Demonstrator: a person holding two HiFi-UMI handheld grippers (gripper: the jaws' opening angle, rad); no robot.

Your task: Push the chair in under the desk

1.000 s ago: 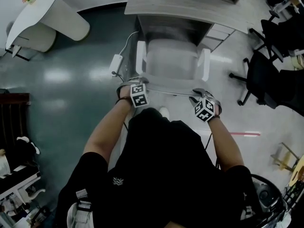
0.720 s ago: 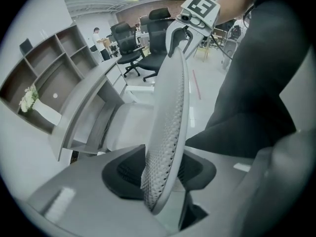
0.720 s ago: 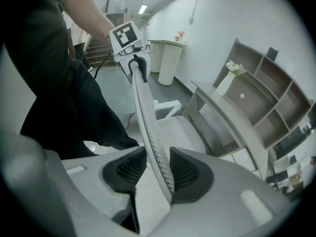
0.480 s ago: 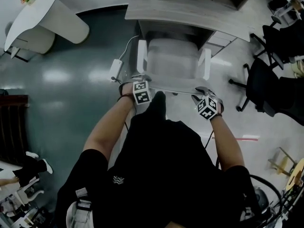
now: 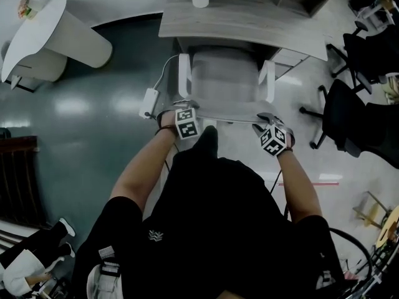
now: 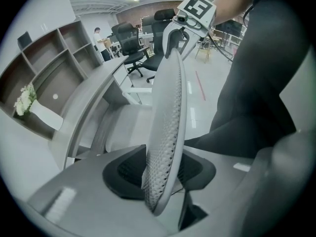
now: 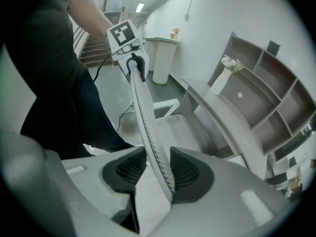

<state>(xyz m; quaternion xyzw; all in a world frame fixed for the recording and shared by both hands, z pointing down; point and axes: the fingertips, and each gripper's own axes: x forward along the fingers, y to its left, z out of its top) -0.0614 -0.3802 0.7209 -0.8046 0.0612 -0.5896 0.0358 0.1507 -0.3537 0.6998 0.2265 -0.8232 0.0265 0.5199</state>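
Note:
A pale grey office chair [image 5: 224, 83] stands with its seat partly beneath the grey desk [image 5: 249, 17]. Its mesh backrest [image 6: 168, 132] runs edge-on between the jaws of both grippers. My left gripper [image 5: 182, 107] is shut on the backrest's top edge at its left end, and the left gripper view shows it there [image 6: 160, 174]. My right gripper [image 5: 263, 119] is shut on the same edge at its right end, the backrest [image 7: 148, 127] passing between its dark pads [image 7: 158, 172]. Each gripper view also shows the other gripper's marker cube at the backrest's far end.
Black office chairs [image 5: 355, 98] stand at the right. A white rounded table [image 5: 56, 30] sits at the upper left. A white power adapter with its cable [image 5: 148, 101] lies on the floor left of the chair. A drawer unit [image 5: 293, 58] is under the desk's right side. A vase of flowers [image 7: 224, 75] stands on the desk.
The chair has moved toward the desk, with both grippers following on its backrest. More of the seat now lies under the desktop. A person at the lower left has walked on.

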